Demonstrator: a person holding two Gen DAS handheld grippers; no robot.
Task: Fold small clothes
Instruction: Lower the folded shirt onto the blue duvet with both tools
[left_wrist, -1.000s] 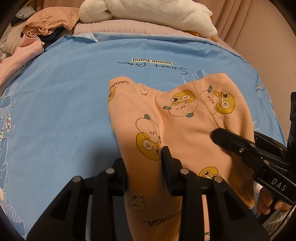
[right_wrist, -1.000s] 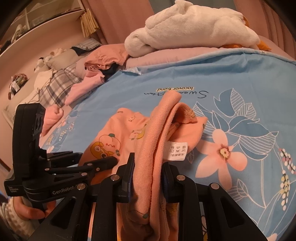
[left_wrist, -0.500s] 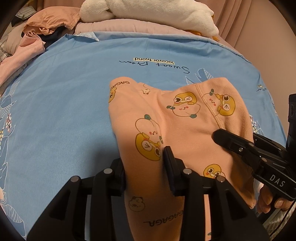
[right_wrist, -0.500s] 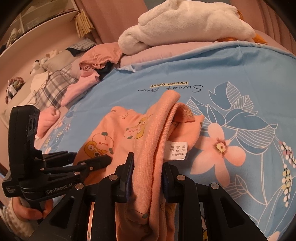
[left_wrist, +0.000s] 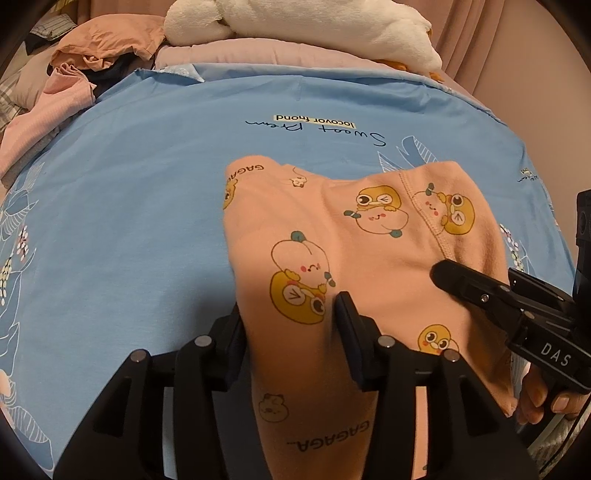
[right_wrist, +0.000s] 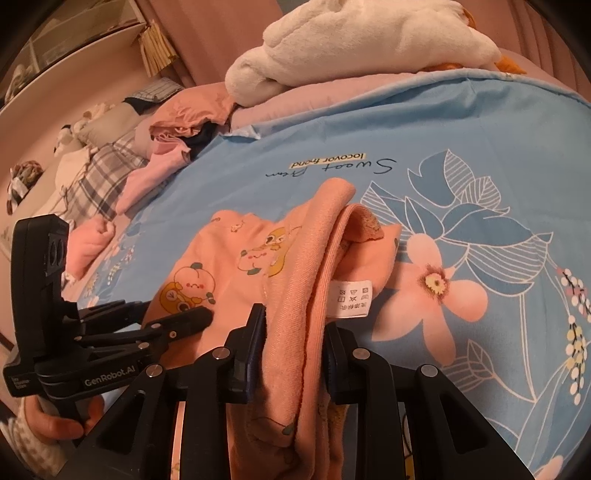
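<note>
Left wrist view: the left gripper (left_wrist: 291, 314) points down at the peach clothes (left_wrist: 369, 258) on the blue sheet (left_wrist: 129, 221). Its jaws have just been opening, cloth loose between them.

Right wrist view: the right gripper (right_wrist: 295, 328) tilts down, squeezing a bunched fold.

I can't see the garment (left_wrist: 369, 258) lower end: it runs off the bottom edge behind the left tool (left_wrist: 290, 314). Care tag (right_wrist: 351, 297) print too small. Shelf (right_wrist: 74, 48) contents blurred.
</note>
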